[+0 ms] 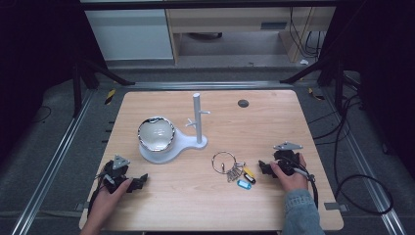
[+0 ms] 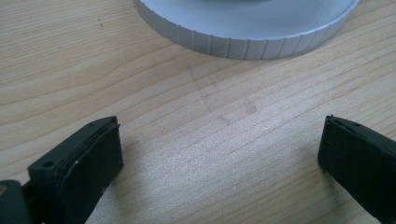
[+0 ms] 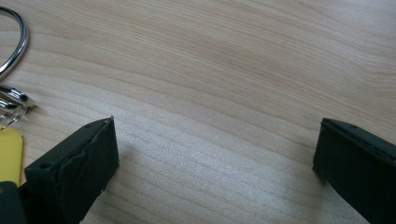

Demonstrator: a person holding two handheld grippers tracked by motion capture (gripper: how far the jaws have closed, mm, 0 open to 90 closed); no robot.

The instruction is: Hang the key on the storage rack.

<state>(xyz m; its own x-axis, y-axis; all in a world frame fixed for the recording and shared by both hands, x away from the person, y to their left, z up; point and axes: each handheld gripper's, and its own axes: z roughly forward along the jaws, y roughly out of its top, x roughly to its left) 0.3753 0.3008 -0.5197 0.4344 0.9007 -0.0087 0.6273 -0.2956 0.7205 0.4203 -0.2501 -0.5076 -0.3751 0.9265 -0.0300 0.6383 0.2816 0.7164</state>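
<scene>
The left gripper (image 1: 139,182) rests on the wooden table (image 1: 195,205) at the near left, in front of the white stand (image 1: 171,144); its jaws are spread wide with bare wood between them, and the stand's ribbed base rim (image 2: 247,44) lies just ahead. A shiny bowl (image 1: 155,133) sits on that base, left of the stand's upright post (image 1: 196,117). Right of the stand and nearer the person lies a key ring (image 1: 235,170) with yellow and blue tags. Further right, the right gripper (image 1: 264,169) lies just beside the keys, jaws released, gripping nothing.
</scene>
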